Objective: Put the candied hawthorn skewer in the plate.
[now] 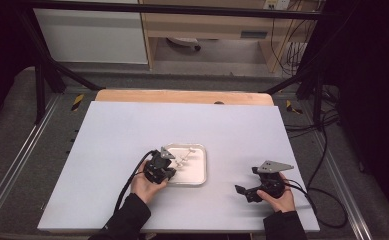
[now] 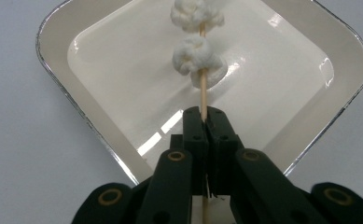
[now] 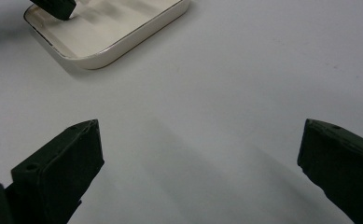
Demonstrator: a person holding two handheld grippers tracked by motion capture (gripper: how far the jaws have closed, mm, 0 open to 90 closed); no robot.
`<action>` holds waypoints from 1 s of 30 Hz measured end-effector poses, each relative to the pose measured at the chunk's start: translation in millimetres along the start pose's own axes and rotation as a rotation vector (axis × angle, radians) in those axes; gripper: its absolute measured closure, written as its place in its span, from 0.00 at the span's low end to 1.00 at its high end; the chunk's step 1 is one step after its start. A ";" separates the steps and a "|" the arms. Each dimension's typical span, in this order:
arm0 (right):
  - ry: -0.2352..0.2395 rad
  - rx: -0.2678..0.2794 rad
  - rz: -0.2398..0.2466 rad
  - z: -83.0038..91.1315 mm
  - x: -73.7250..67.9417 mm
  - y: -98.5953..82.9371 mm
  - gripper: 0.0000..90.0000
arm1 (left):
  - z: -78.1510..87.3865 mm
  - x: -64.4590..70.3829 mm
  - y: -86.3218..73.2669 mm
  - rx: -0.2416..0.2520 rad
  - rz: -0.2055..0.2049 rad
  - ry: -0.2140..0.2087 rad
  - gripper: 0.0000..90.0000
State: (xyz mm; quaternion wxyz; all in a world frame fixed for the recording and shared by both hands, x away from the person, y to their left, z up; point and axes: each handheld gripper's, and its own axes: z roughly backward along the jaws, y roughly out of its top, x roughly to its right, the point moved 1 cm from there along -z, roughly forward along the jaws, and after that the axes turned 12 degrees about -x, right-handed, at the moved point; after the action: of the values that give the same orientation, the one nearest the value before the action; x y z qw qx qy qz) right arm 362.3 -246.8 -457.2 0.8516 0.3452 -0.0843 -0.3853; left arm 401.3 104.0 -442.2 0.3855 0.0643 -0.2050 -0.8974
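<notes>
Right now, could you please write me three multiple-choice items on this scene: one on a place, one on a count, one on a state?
1. Where is the skewer tip?
A. over the white tray
B. on the bare table
C. beside the right hand-held gripper

2. How many white lumps sit on the skewer?
A. one
B. two
C. four

3. The left hand-held gripper is:
A. wide open
B. lying flat
C. shut on the skewer

Answers: 1 A, the tray lies beneath it; 2 B, two lumps on the stick; 3 C, jaws pinch the stick.
</notes>
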 end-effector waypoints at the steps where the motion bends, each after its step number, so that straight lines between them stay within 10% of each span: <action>1: 0.000 0.000 -0.001 -0.2 -0.2 0.0 0.01 | 0.0 -0.3 0.1 0.000 0.002 -0.001 0.97; 30: 0.003 0.006 -0.008 2.2 -0.2 0.2 0.01 | 43.7 -25.8 -39.0 0.118 -0.017 -0.011 0.25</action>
State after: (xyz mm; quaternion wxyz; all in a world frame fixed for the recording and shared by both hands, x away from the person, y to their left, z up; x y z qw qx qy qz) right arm 361.4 -247.7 -455.4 0.8492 0.3487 -0.0830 -0.3879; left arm 381.3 160.6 -419.9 0.3723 0.0836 -0.2592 -0.8872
